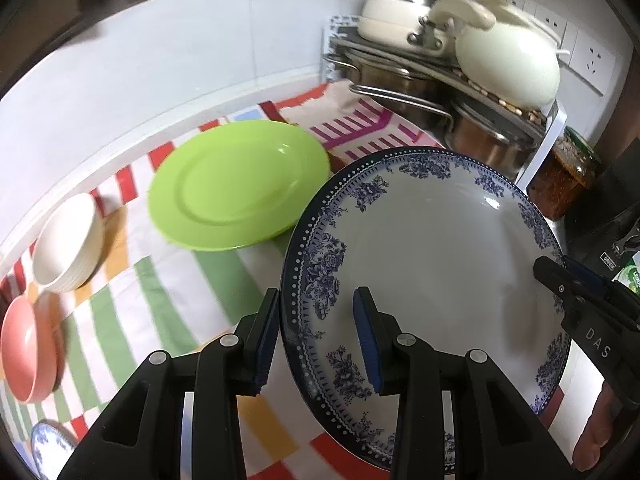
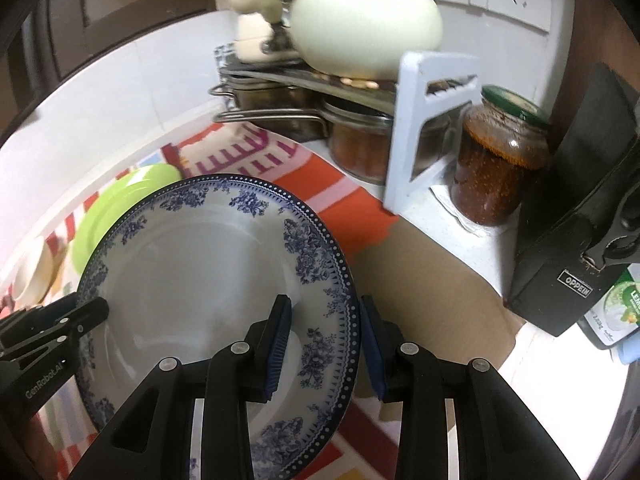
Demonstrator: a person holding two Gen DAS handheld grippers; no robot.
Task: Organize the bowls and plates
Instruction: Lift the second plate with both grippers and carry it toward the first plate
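A white plate with a blue floral rim (image 1: 440, 264) is held tilted above the striped cloth. My left gripper (image 1: 316, 340) straddles its left rim, jaws apart with a gap at each pad. My right gripper (image 2: 326, 344) straddles the plate (image 2: 200, 280) at its right rim, jaws also apart. The right gripper also shows in the left wrist view (image 1: 568, 280), and the left gripper in the right wrist view (image 2: 80, 316). A green plate (image 1: 240, 184) lies flat behind. A cream bowl (image 1: 68, 244) and a pink bowl (image 1: 26, 356) sit at the left.
A rack with steel pots (image 1: 400, 84) and cream pots (image 1: 508, 64) stands at the back right. A jar of red paste (image 2: 496, 160) and a black box (image 2: 576, 232) stand to the right. A small blue-patterned dish (image 1: 52, 448) lies at the lower left.
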